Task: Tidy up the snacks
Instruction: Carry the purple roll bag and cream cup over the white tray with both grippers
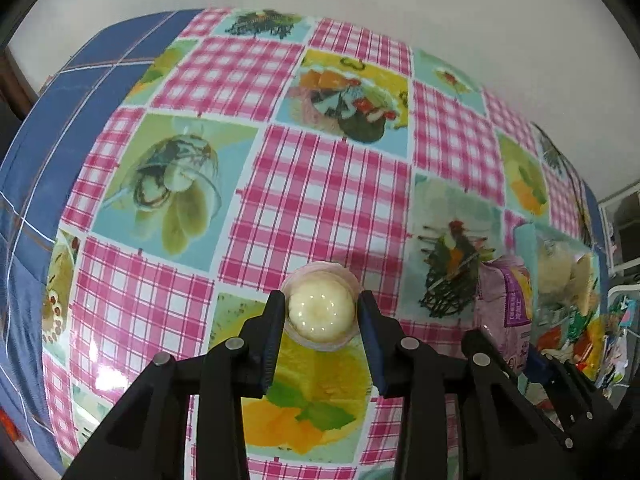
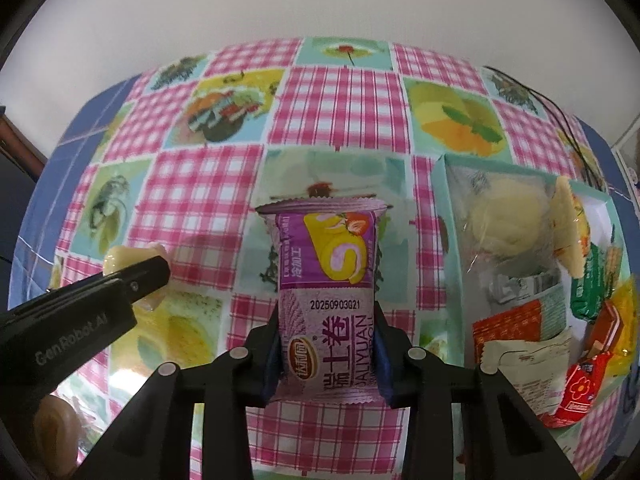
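My left gripper is shut on a small clear pudding cup with pale cream filling, just above the picture tablecloth. The cup and the left gripper's black finger also show at the left of the right wrist view. My right gripper is shut on a purple Swiss roll packet, held upright above the cloth. That packet also shows at the right of the left wrist view. A pale teal box holding several wrapped snacks lies at the right.
The table carries a pink plaid and food-picture cloth over a blue checked cover. A white wall stands behind. A black cable runs along the far right edge. The box also shows in the left wrist view.
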